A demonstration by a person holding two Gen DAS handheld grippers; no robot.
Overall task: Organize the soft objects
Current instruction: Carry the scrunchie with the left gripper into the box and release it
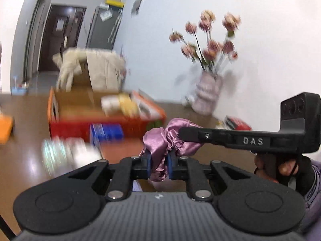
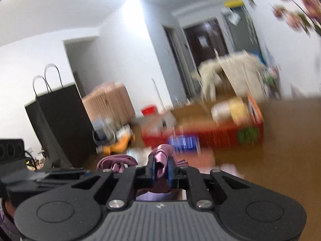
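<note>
- The left gripper (image 1: 158,165), low centre of the left wrist view, has its blue pads pinched on a shiny mauve satin ruffled cloth (image 1: 167,138).
- The right gripper (image 2: 161,168) clamps another fold of that cloth (image 2: 163,154); it (image 1: 181,133) enters from the right.
- Behind, blurred: an orange-red cardboard box (image 1: 80,128) on the brown wooden table (image 1: 26,156).

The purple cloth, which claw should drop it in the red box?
Probably the left claw: it grips the purple cloth nearer the red box. The right claw also pinches it.
</note>
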